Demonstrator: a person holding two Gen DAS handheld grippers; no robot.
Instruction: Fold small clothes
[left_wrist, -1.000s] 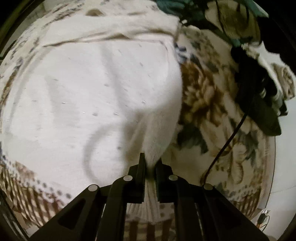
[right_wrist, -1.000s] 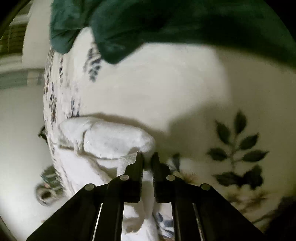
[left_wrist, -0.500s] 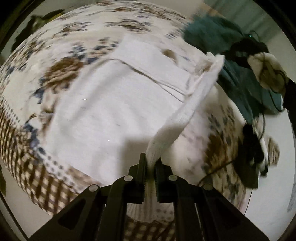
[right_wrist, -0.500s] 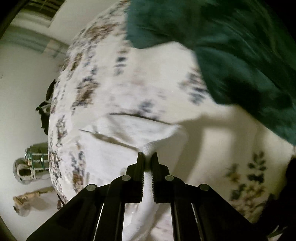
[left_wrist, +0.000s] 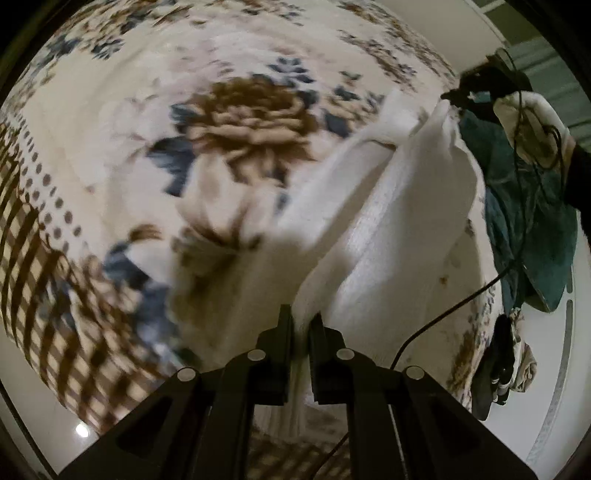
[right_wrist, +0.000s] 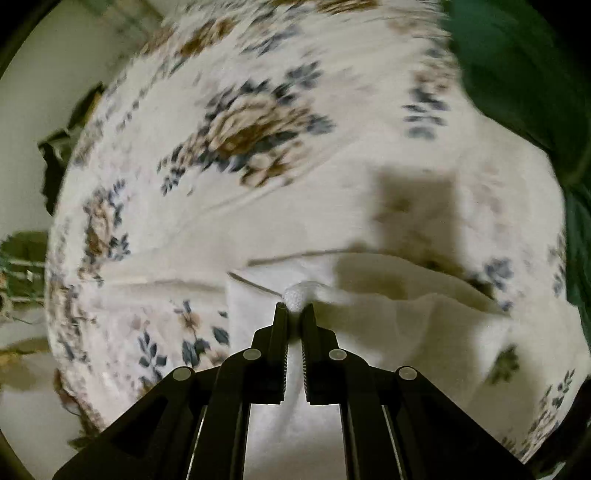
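In the left wrist view, the left gripper (left_wrist: 301, 325) has its jaws nearly closed on an edge of a white garment (left_wrist: 399, 221), which rises from the jaws in a taut band toward the upper right. There the right gripper (left_wrist: 469, 90) shows as a dark shape at the cloth's far end, with the person's hand (left_wrist: 532, 125) behind it, so the garment hangs stretched between the two grippers above a floral blanket (left_wrist: 251, 110). A teal garment (left_wrist: 532, 221) lies at the right edge, a thin black cable (left_wrist: 443, 314) runs across it and the blanket, and a small dark bundle (left_wrist: 498, 362) sits lower right. The view is blurred, so seams and the garment's kind cannot be told. In the right wrist view, the right gripper (right_wrist: 294, 314) is pinched almost shut on a small bunched corner of the white garment (right_wrist: 295, 295), and the rest of the cloth spreads right and downward under the jaws, its lower part seemingly resting on the blanket (right_wrist: 258, 129). The dark green garment (right_wrist: 517, 66) fills the upper right corner. No finished fold is visible: the white piece looks lifted and pulled straight, which I judge to be an early step. Laying it flat, folding it over and then dealing with the teal piece appear to remain.
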